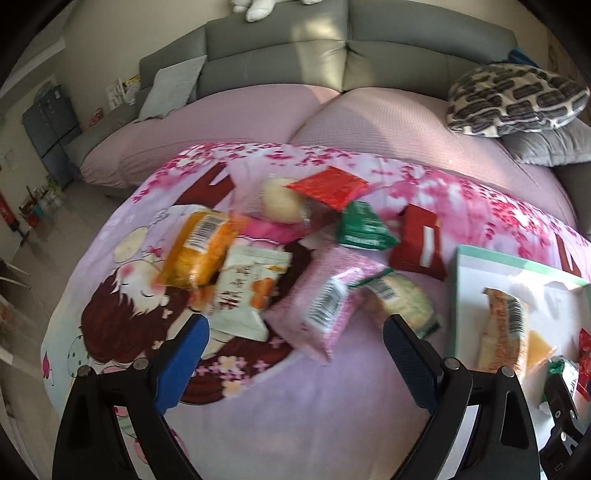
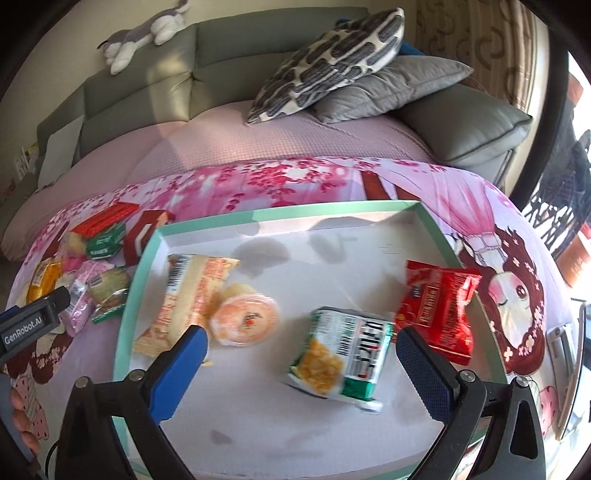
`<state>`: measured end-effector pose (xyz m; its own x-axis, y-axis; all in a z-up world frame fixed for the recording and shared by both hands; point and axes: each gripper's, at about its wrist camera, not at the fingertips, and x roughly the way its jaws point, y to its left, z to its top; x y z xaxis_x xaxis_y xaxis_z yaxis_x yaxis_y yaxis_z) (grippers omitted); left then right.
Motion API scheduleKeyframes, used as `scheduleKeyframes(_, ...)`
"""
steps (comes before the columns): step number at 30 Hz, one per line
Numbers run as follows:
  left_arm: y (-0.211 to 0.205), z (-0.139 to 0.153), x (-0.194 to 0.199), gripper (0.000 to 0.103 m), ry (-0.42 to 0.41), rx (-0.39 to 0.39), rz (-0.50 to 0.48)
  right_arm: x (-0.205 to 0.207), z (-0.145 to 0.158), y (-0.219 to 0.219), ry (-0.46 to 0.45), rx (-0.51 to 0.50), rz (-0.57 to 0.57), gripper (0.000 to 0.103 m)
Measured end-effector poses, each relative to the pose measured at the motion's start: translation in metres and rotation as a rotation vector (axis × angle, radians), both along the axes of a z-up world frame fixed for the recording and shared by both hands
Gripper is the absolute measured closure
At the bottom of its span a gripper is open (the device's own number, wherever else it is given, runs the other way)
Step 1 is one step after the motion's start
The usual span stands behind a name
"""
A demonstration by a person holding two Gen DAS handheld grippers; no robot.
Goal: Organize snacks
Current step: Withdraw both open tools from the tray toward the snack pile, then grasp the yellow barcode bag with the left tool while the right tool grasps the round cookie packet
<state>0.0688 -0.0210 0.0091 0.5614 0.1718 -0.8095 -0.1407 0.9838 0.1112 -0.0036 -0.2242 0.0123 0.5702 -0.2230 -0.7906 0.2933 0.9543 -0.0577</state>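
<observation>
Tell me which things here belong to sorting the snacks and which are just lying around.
Part of the job:
green-rimmed tray
green corn packet and red packet in the tray
loose pile on the blanket, such as the orange packet and pink packet

Just lying about:
patterned pillow
grey cushion
plush toy

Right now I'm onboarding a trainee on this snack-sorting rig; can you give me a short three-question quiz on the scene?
1. True or false: the green-rimmed tray holds no snacks yet.
2. Which lies between the right tongs? A) red packet B) green-and-white packet C) jelly cup
3. Fill in: the left tongs stand ____ over the loose pile.

Key: 1 false; it holds four items. 2 B, the green-and-white packet, not gripped. 3 open.
</observation>
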Motion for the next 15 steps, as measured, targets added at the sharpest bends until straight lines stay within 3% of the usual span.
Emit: scheduleKeyframes(15, 0.094, 0.002, 0.002, 0.008, -0.027, -0.015, 0.142, 0.030, -0.016, 0.110, -0.002, 0.021, 0.214, 0.000)
